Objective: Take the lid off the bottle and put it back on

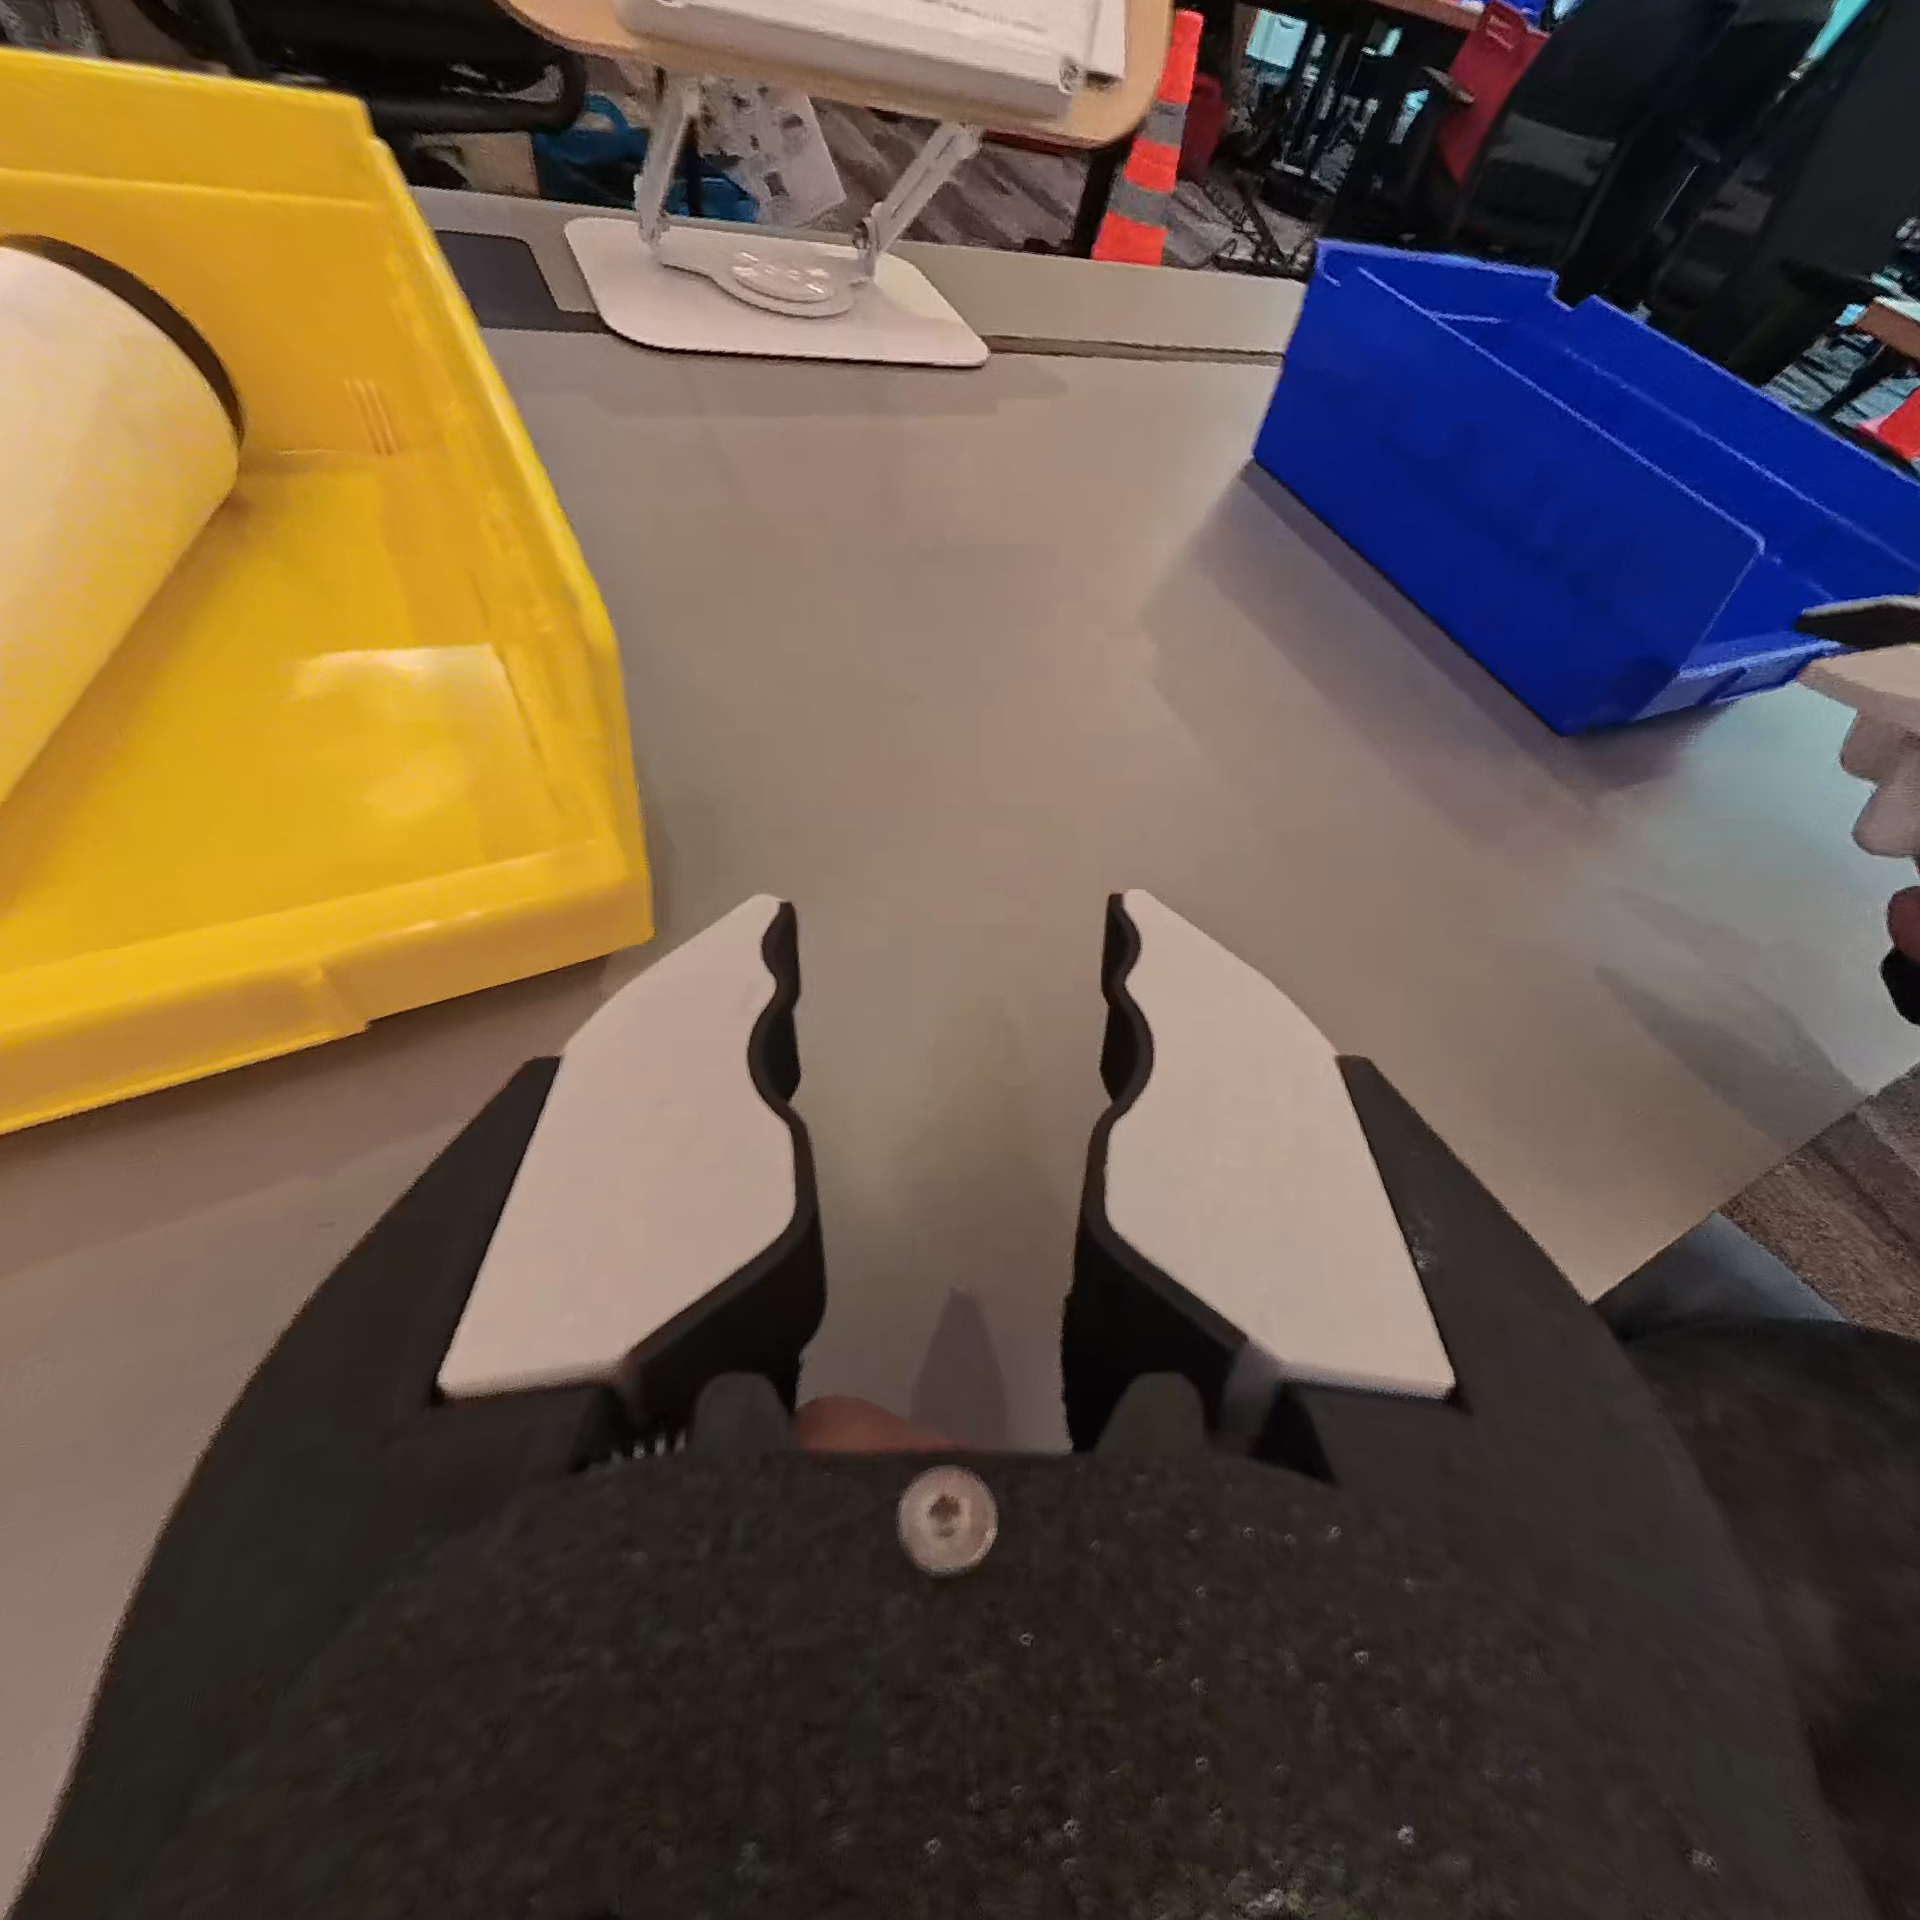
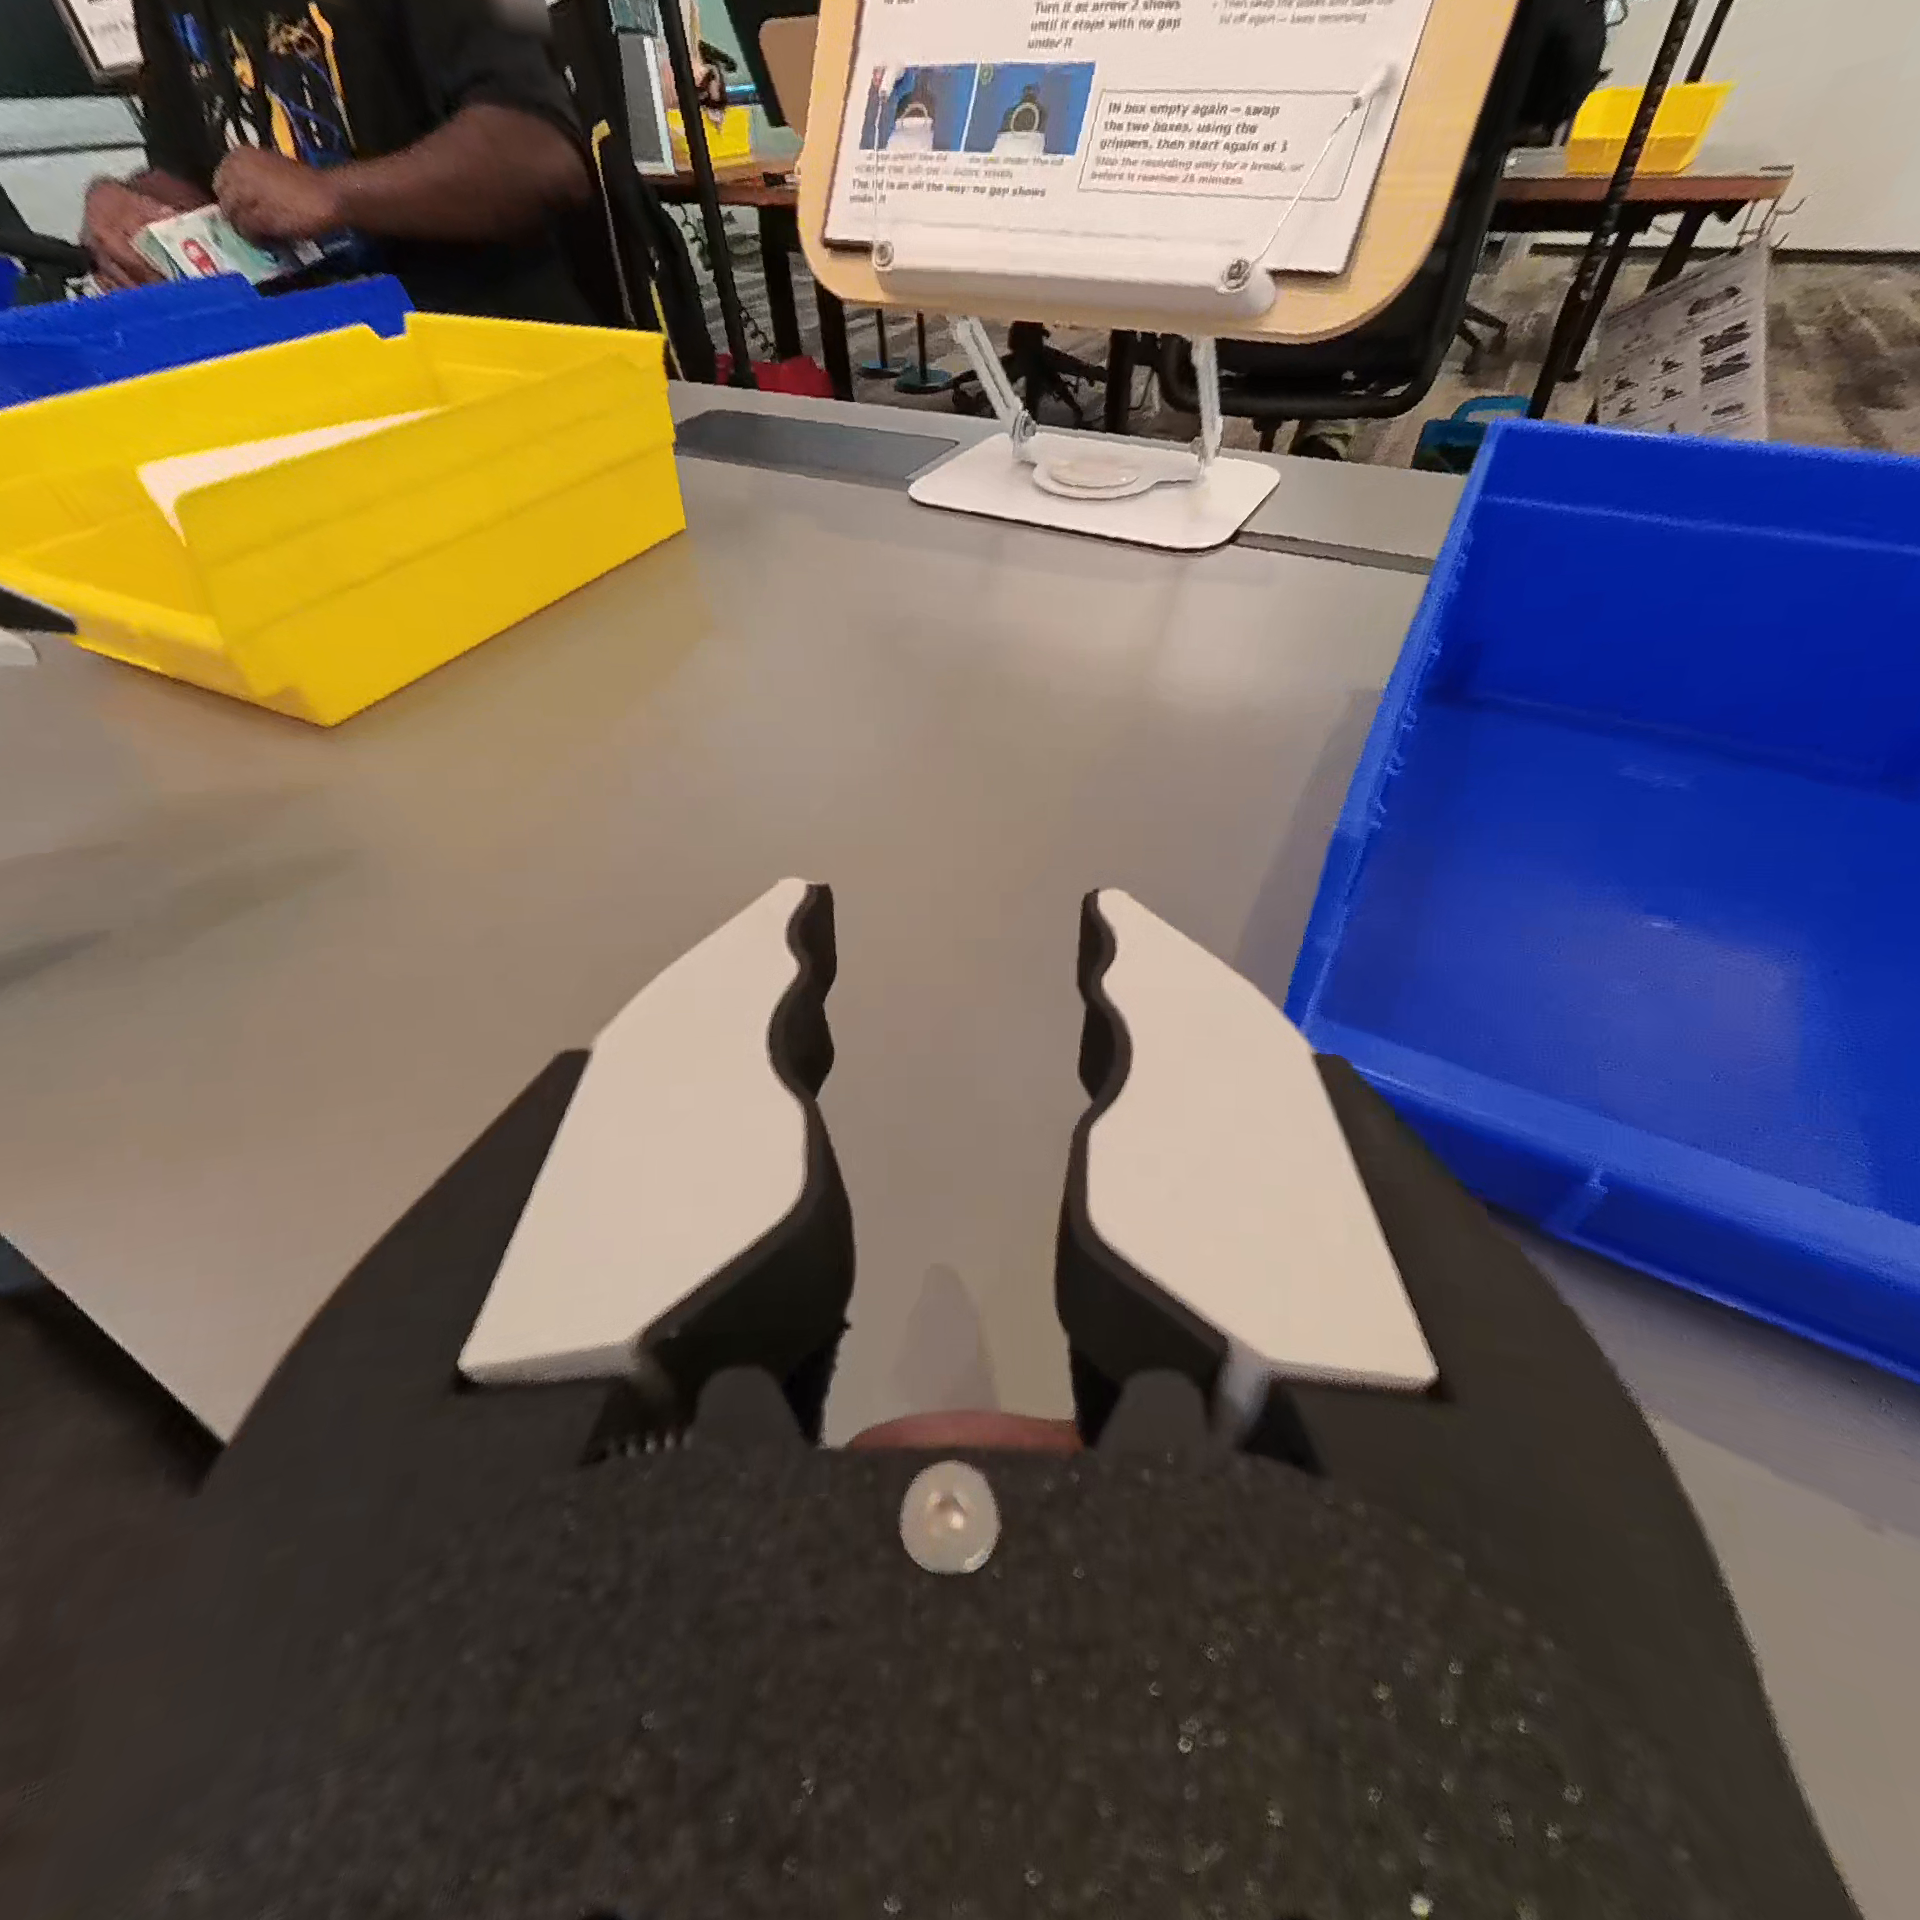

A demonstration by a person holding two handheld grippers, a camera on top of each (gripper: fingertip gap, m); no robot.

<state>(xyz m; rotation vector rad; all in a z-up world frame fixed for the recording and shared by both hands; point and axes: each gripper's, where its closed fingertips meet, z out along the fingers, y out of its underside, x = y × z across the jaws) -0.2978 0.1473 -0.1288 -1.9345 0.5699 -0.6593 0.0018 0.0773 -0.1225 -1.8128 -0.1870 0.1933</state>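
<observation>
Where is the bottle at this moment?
The bottle lies on its side inside the yellow bin, at the left of the left wrist view, away from the open left gripper.

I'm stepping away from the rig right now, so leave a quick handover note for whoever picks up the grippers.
Left gripper: open, holding nothing, above the grey table beside the yellow bin.
Right gripper: open, holding nothing, above the table beside the blue bin.
Bottle: white, lying on its side in the yellow bin; its lid end is out of view, so I cannot tell whether the lid is on.
Blue bin: nothing visible in it.
Done: no sign that work on this bottle has begun.
Left: probably everything; lift the bottle out, take the lid off, put it back on.
</observation>
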